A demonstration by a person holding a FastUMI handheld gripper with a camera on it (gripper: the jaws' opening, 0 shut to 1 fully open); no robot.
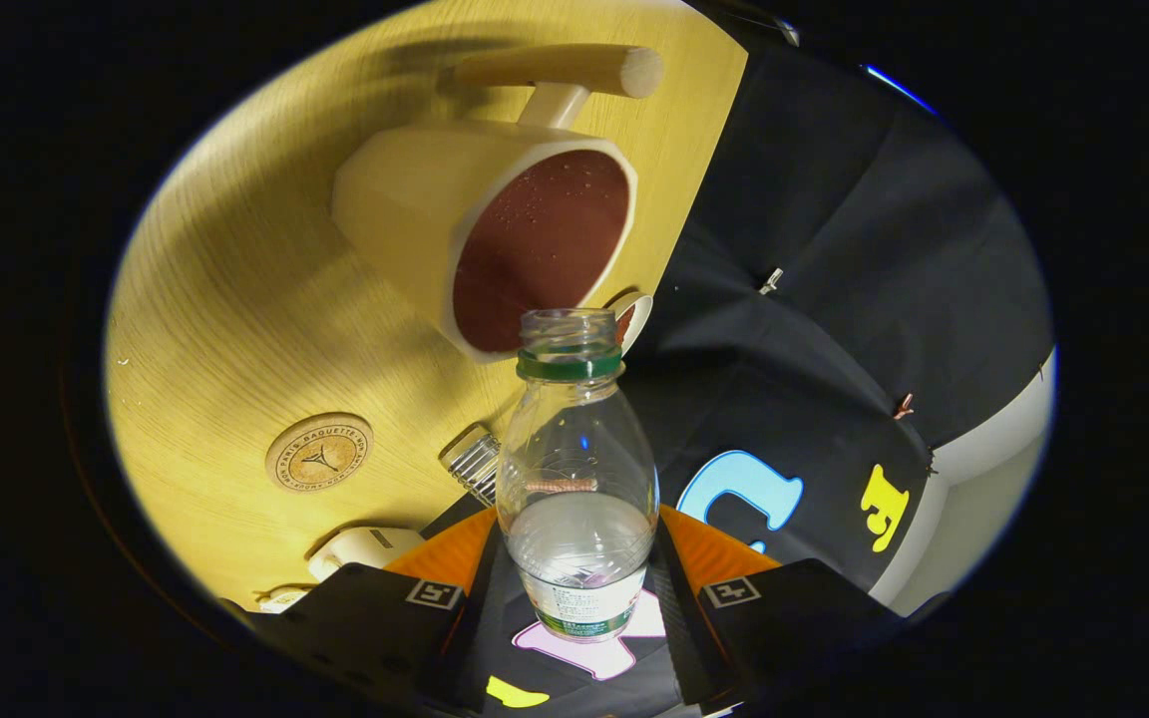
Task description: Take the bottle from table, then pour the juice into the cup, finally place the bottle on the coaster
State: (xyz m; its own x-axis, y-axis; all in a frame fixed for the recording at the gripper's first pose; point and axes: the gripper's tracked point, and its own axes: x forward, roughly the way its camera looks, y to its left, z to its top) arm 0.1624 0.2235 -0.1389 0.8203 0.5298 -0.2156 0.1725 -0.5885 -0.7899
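**Bottle tipped at the cup's rim: pour slowly**

The jaws [579,588] are closed about halfway onto the clear plastic bottle with a green neck ring [576,469], both fingers pressing its lower body. The bottle's open mouth points at 12 o'clock, just short of the cream ceramic cup with a reddish-brown inside [495,234]. Some clear liquid sits low in the bottle. To pour well, I would keep the mouth over the cup's opening and tilt gradually, holding the grip firm. The round wooden coaster [319,453] lies on the yellow wooden table [235,299] at 10 o'clock, bare.
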